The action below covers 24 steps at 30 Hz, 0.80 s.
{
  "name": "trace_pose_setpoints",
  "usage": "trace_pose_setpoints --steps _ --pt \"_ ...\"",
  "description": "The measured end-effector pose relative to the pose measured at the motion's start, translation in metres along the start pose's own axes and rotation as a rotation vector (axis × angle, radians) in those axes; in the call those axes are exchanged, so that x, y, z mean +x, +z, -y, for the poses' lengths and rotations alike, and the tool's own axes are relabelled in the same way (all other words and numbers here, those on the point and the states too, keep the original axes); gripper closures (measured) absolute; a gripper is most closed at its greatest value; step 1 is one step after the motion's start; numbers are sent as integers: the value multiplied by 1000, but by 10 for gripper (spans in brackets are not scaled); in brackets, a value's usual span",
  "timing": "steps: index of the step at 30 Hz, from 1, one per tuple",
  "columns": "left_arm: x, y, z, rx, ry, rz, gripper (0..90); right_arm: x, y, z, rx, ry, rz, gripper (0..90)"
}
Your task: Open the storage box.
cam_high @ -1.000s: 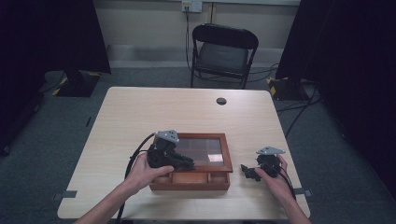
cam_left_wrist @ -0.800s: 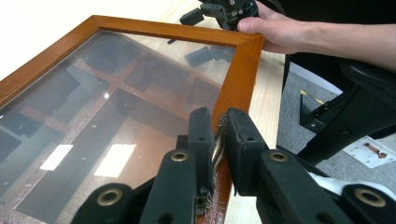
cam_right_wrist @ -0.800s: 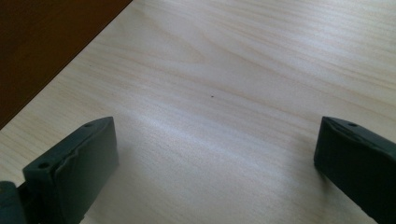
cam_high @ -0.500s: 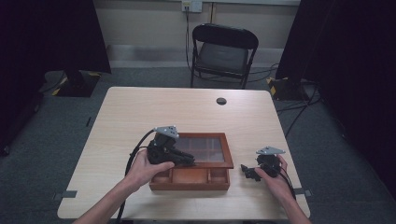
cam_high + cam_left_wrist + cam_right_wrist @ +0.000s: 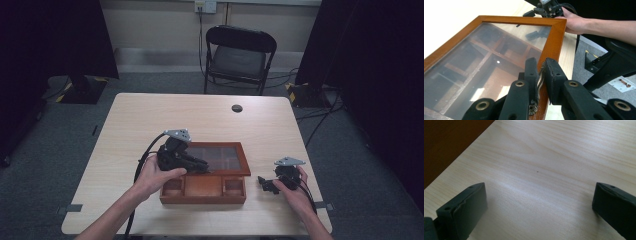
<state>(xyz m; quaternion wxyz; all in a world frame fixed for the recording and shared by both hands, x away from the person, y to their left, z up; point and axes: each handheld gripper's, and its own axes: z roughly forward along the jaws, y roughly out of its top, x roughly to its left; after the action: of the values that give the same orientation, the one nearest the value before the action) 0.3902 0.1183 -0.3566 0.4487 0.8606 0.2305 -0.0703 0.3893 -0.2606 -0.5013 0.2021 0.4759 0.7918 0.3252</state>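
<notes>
A wooden box with a glass-paned lid is being worked on at the near edge of the tabletop. The lid's frame is being pinched at its front rail by the left gripper, whose fingers are drawn narrow, with a small metal latch or handle caught between them. That grip point is probably being chosen because it lies farthest from the hinge, so the lid can be swung with little effort. In the high view the lid is being held raised off the box, so that the front compartments are being exposed below and just in front of the fingers; whether it is being opened or closed cannot be told.

The right gripper is being rested well apart from the box, to its right, on bare tabletop. Its fingers are being kept wide with nothing between them. It is probably being parked there to stay out of the lid's arc and to be ready for reaching into a compartment. The box's dark side is being seen just beyond the left finger.
</notes>
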Motion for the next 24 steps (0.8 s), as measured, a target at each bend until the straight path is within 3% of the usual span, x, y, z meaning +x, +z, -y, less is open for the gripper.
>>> trace_pose_setpoints --steps 5,24 --pt "2 -1 -2 0 -1 12 805 0 0 0 0 1 1 0" --pt "3 -8 -16 -1 4 -13 805 0 0 0 0 1 -1 0"
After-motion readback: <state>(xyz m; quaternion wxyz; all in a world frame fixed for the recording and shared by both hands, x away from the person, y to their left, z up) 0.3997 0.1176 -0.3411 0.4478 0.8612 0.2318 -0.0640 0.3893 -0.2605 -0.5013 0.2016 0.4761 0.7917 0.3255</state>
